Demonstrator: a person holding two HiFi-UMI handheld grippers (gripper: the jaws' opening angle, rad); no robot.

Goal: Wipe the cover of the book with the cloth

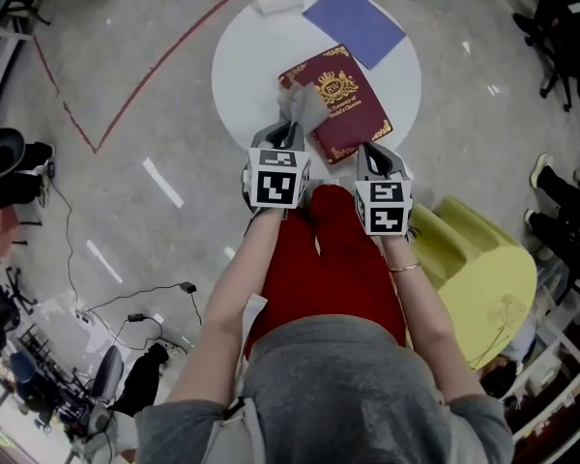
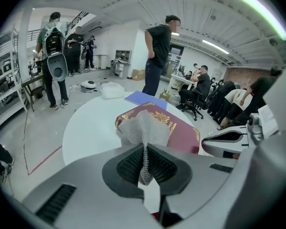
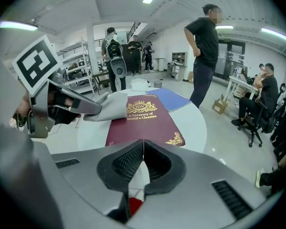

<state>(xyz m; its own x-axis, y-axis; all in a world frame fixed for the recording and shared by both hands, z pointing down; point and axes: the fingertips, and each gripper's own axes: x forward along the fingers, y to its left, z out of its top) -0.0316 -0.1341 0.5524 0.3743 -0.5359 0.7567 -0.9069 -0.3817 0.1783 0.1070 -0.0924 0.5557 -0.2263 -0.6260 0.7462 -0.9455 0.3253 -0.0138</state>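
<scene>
On the round white table (image 1: 237,75), the book (image 1: 346,104) lay flat, cover up, toward the near side. The left gripper (image 1: 292,130) had its jaws clamped tight on the cloth (image 1: 305,104), which was bunched over the left edge of the cover. The right gripper (image 1: 371,153) sat just beside the book's near right corner, jaws pressed together with nothing in them. A blue sheet (image 1: 354,22) lay further back on the table.
</scene>
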